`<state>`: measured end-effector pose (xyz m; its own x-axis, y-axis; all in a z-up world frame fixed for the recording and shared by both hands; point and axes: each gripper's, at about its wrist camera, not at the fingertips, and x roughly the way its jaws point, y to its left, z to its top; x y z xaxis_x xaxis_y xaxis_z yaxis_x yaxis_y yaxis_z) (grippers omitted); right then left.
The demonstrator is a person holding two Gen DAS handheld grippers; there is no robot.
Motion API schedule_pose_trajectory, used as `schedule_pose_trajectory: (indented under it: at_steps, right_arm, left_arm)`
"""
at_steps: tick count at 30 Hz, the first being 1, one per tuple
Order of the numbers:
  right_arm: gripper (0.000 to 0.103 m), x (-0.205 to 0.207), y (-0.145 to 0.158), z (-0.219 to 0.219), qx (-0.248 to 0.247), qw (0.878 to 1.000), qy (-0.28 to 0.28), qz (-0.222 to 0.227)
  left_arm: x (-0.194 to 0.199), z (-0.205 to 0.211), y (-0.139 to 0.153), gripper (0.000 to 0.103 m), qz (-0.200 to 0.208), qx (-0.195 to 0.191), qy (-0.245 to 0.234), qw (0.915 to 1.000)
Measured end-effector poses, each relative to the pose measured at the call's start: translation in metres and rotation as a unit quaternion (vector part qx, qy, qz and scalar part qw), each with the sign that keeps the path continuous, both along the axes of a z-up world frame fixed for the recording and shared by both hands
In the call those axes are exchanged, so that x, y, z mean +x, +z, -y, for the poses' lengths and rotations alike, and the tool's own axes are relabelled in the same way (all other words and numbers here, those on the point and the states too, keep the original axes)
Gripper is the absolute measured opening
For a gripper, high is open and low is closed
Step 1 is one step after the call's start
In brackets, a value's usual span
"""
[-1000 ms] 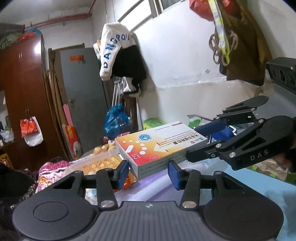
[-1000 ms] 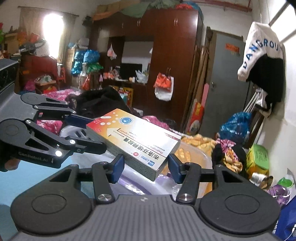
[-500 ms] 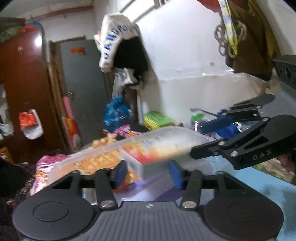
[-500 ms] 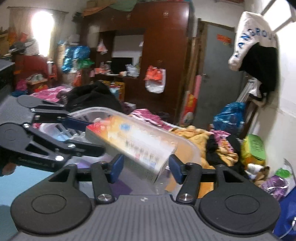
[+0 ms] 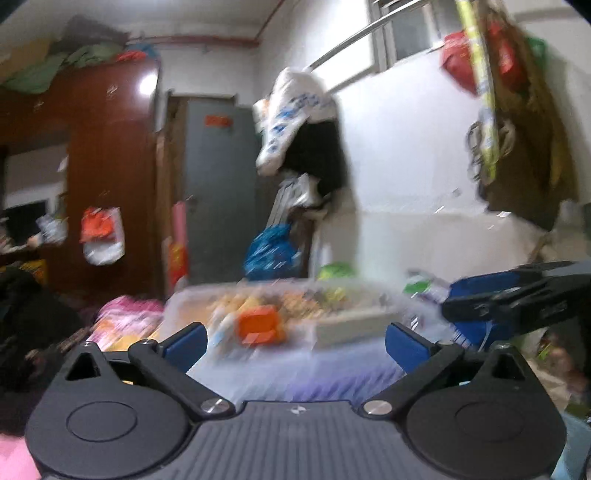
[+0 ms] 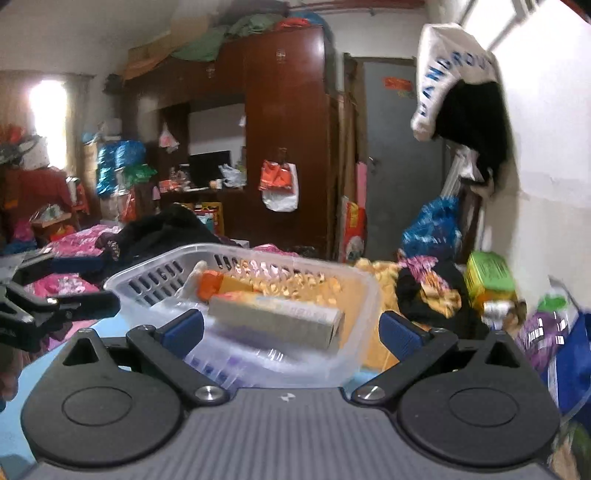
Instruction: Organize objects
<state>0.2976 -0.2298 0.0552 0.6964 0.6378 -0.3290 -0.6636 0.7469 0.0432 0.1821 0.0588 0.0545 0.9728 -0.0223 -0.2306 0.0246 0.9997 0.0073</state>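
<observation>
Right wrist view, near: right tongs point(image 6: 291, 328) spread wide, blue pads point(image 6: 184, 326) apart, nothing held. Just beyond pads: clear plastic basket point(image 6: 365, 295) w/ slotted walls, resting on light-blue desk point(image 6: 110, 323). Medicine box point(image 6: 273, 319) lying inside basket, long side toward camera, tilted slightly, grey side face showing, clear of both pads. Orange packet point(image 6: 210, 282) behind box, also in basket. Left tongs point(image 6: 55, 302) at left edge, beside basket, not touching it. Far: brown wardrobe point(image 6: 284, 129), grey door point(image 6: 399, 155), white-and-black garment point(image 6: 454, 77) hung on wall.

Left wrist view, near: left tongs point(image 5: 295, 339) likewise wide open, empty. Heavy motion blur here; basket point(image 5: 184, 299) and box point(image 5: 351, 325) only as smears, orange packet point(image 5: 258, 325) ahead betw. pads. Right tongs point(image 5: 517, 299) enter from right edge; opening not readable in this view. Shown only here: bags point(image 5: 517, 110) hung on right-hand wall, window point(image 5: 410, 33) above. Shown only in right view: sharp box position, bright window point(image 6: 48, 114) far left.
</observation>
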Motion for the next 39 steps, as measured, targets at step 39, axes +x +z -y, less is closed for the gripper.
schedule_pose_trajectory:
  at_steps: [39]
  right_arm:
    - [0.103,-0.120,-0.017,0.057,0.043,0.999,0.009,0.010]
  left_arm:
    - [-0.152,0.059,-0.006,0.103,-0.018,0.001,0.070,0.9974]
